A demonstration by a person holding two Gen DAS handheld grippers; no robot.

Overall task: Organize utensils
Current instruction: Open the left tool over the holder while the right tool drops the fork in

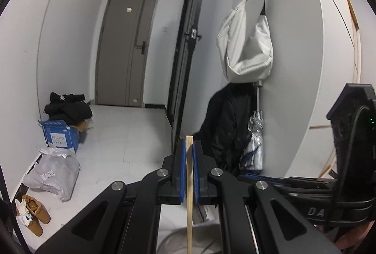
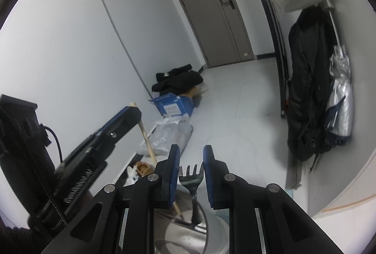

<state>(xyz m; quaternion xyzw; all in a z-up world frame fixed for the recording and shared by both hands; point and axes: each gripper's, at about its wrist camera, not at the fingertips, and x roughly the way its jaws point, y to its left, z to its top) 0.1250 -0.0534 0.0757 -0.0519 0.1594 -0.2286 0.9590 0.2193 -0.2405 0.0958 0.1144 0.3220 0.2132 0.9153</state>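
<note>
My left gripper is shut on a pale wooden stick-like utensil handle that stands upright, its lower end running down into a round grey holder. In the right wrist view the same wooden handle leans beside the left gripper's fingers. My right gripper is open, its blue pads either side of a black fork that stands tines-up in the grey holder. The pads do not touch the fork.
A hallway with a grey door lies ahead. A blue box, black clothes, a plastic bag and brown shoes sit along the left wall. A white bag, a dark coat and an umbrella hang at the right.
</note>
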